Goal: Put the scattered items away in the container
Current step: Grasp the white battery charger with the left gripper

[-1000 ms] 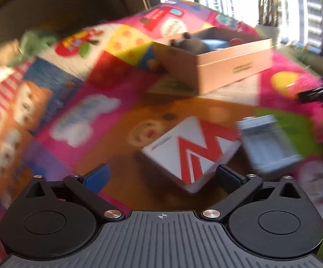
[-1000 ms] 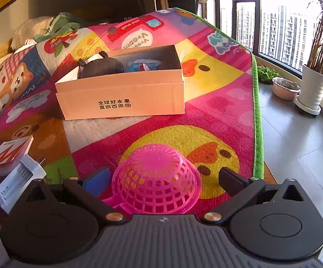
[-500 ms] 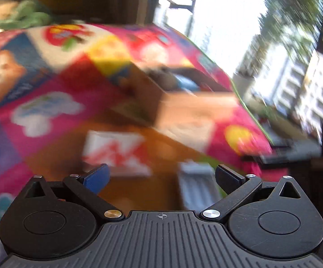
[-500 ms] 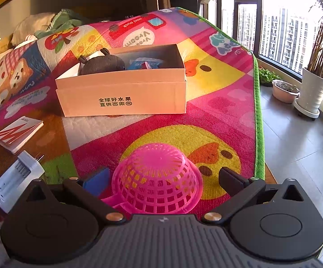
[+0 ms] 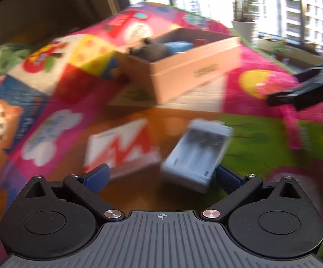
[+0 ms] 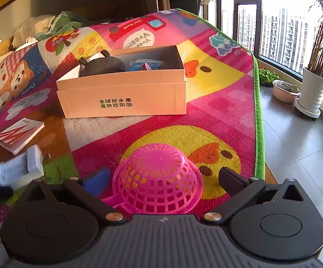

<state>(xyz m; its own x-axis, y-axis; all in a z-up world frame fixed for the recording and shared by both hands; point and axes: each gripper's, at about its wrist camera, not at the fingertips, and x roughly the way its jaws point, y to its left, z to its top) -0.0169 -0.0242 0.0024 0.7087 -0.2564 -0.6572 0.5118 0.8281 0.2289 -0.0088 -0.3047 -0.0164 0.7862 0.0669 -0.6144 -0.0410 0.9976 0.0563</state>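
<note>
An open cardboard box [image 6: 121, 98] sits on the colourful play mat [image 6: 217, 102], holding a grey plush toy [image 6: 103, 65] and a blue packet [image 6: 143, 63]. An upturned pink plastic basket [image 6: 159, 178] lies on the mat between the fingers of my right gripper [image 6: 163, 181], which is open. My left gripper [image 5: 161, 175] is open too, low over the mat. A white battery charger [image 5: 197, 154] lies between its fingers, close to the right one. A red-and-white booklet [image 5: 121, 147] rests just left of the charger. The left wrist view is blurred.
The mat's green edge [image 6: 258, 111] runs along the right, with tiled floor [image 6: 295, 147] beyond it. Potted plants [image 6: 313, 93] stand by the window. Pillows and a green cloth [image 6: 67, 23] lie at the far left behind the mat.
The left gripper has swung from over the booklet to the charger, which now sits between its open fingers. In the right wrist view the charger has shifted slightly. The right gripper has stayed put.
</note>
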